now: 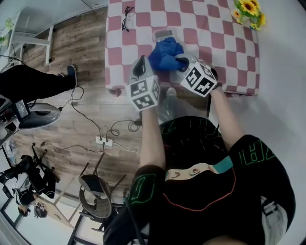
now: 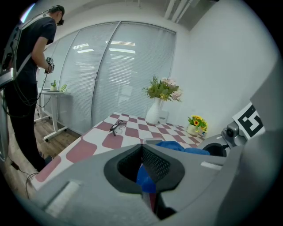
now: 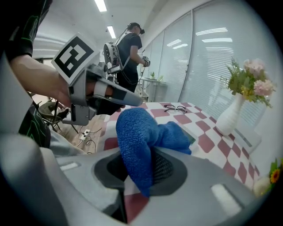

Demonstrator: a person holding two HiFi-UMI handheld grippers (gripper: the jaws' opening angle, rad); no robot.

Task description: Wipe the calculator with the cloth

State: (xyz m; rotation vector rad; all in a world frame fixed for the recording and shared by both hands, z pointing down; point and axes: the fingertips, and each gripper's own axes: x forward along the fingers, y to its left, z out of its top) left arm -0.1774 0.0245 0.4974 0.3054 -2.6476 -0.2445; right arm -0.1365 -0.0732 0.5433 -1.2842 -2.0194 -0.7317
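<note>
The grey calculator (image 1: 163, 34) lies on the pink-and-white checked table (image 1: 229, 43), its near part covered by the bunched blue cloth (image 1: 166, 52). My right gripper (image 1: 180, 60) is shut on the cloth (image 3: 139, 145), which loops up out of its jaws and drapes onto the calculator (image 3: 191, 137). My left gripper (image 1: 139, 64) hovers just left of the cloth, near the table's front edge, its pads (image 2: 154, 163) together and nothing pinched. In the left gripper view, the cloth (image 2: 177, 146) shows beyond the jaws of my left gripper (image 2: 141, 148).
Black glasses (image 1: 127, 16) lie at the table's far left. A small sunflower pot (image 1: 248, 12) stands at the far right, and a white vase (image 3: 230, 117) with flowers at the back. A person (image 3: 128, 53) stands beyond the table. Cables and a power strip (image 1: 103, 141) lie on the floor.
</note>
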